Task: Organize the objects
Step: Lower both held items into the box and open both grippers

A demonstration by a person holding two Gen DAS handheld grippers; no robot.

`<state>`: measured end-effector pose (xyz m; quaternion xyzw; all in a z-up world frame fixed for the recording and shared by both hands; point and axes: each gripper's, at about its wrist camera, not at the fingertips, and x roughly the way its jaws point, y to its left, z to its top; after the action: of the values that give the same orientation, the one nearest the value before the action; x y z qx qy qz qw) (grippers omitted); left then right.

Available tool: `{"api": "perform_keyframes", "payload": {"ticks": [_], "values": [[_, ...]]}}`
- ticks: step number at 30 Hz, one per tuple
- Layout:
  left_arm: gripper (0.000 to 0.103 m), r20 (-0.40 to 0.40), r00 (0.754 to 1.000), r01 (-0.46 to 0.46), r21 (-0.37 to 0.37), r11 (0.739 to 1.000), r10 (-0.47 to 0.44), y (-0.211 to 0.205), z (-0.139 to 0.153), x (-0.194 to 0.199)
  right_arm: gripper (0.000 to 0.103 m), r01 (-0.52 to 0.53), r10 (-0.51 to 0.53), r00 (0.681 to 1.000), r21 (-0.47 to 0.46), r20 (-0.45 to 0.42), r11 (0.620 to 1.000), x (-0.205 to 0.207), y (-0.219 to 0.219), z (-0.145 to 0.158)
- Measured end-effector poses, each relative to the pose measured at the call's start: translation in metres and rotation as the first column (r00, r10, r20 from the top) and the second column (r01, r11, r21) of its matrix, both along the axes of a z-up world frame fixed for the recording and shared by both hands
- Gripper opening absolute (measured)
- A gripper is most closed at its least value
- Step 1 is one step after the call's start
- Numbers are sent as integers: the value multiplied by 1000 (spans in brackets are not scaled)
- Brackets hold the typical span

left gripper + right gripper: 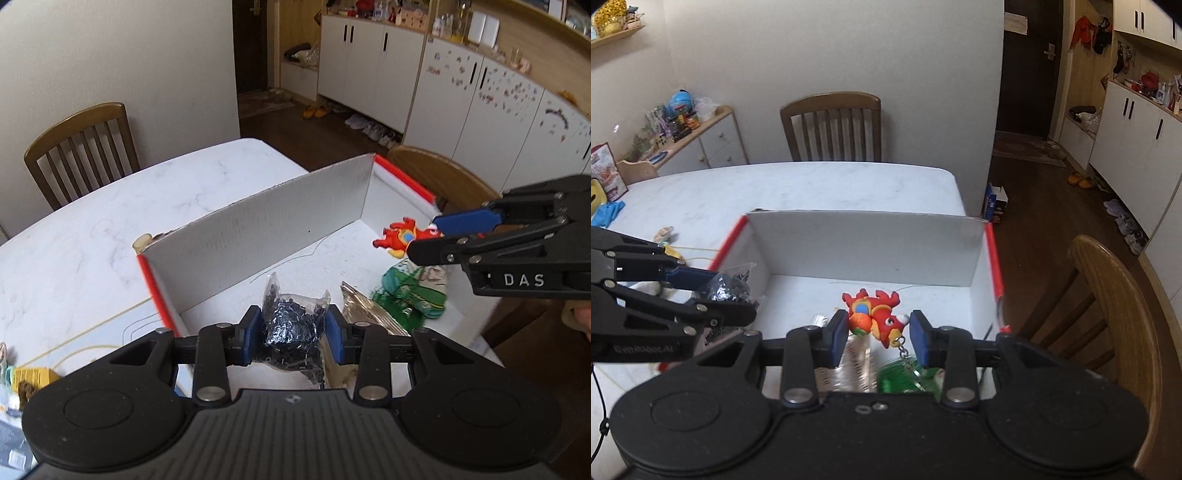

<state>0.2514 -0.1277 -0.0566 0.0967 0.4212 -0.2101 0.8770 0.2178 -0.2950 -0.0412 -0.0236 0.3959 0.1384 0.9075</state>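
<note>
The bag of small black parts (pixel 291 325) is clamped between the pads of the left hand-held gripper (pixel 291 334) and hangs above the near left part of the open cardboard box (pixel 258 236), which sits at the counter's (pixel 110 221) near right corner. The red toy keychain (pixel 877 317) is clamped in the right hand-held gripper (pixel 879 332) above the near right part of the same box, its chain dangling. Inside the box lie a green packet (pixel 410 295) and a clear foil packet (pixel 362 306). Risk: the thin bag may slip or tear if squeezed unevenly, spilling parts. Risk: the dangling chain may snag a packet on release. Risk: the two grippers work close together and may collide over the box. Count: one box, one bag, one keychain, two packets inside, two grippers, two chairs.
</note>
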Motion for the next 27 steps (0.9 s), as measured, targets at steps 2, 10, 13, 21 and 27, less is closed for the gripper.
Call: {"api": "perform_keyframes", "payload": {"ticks": [2,10,13,21,27], "values": [[37,-4,1000,-9,27,1000,9,-7,-7,8,35,1,-2,1000,-10,-6,1000,8,-2,-4],[37,-85,993,-78,112,991,88,-25,-40,41,35,-10,7,998,-56,-62,998,40,4,-30],[37,-93,992,-70,143,987,83,-32,-49,45,35,-19,13,996,-66,-89,998,47,7,-41],[37,-139,987,-54,191,980,81,-38,-65,54,34,-30,17,983,-68,-185,997,54,5,-59],[37,-192,978,-36,200,979,76,-41,-71,59,36,-33,24,976,-37,-215,999,57,-1,-61]]}}
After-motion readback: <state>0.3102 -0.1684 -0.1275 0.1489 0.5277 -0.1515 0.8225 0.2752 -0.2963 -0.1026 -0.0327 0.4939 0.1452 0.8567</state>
